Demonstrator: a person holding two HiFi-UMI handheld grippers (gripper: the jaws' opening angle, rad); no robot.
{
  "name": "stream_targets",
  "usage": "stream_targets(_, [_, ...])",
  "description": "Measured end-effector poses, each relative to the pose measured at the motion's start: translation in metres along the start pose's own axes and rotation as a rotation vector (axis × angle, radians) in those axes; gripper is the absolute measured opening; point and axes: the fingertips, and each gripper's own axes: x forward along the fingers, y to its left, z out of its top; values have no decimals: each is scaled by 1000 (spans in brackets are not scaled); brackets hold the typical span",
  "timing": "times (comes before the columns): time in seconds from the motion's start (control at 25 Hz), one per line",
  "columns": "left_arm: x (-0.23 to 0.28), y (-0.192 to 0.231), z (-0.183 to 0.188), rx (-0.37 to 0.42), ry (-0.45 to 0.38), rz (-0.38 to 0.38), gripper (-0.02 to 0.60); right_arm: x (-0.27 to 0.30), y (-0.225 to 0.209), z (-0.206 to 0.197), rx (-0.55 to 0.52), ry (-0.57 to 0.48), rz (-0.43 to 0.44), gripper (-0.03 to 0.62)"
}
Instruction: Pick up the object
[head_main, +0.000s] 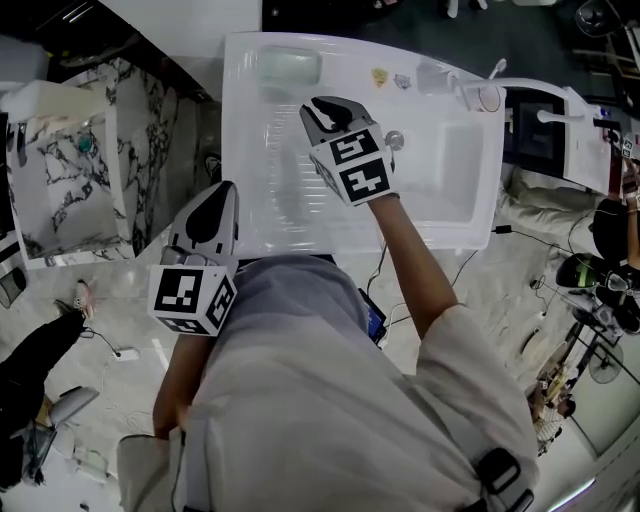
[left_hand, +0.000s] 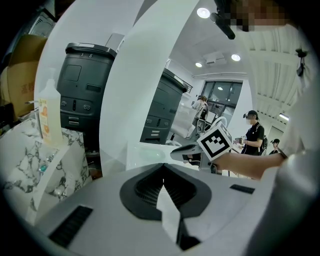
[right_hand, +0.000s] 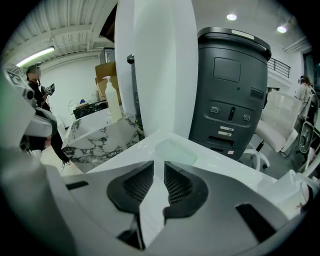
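1. Far left, a marble-patterned counter stands apart from the work.
2. The left gripper hangs low by the person's body, short of the white counter. Its jaws meet at the tips and hold nothing.
3. The white counter, with a moulded sink, fills the middle of the head view.
4. The task's object, a pale green block with rounded corners, lies flat near the counter's far left corner.
5. The right gripper hovers over the counter and points toward the block, near it but not touching. Its jaws stand a narrow gap apart, with nothing between them.
6. The block looks light, low and smooth, possibly soap-like and slippery. It would probably be safest to take it across its shorter width, pads low against the counter, squeezing gently. The jaws likely need to open wider first.
7. Far right, a tap stands over the basin.
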Motion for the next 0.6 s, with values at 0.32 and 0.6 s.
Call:
stream_targets(0.32, [-2,5,-1,-5,7,-5,6,17,3,5,-77,36,-2,69])
stream_targets(0.6, [-5,11,-3,-10,12,-10,6,32,2,7,-155,77,-13,72])
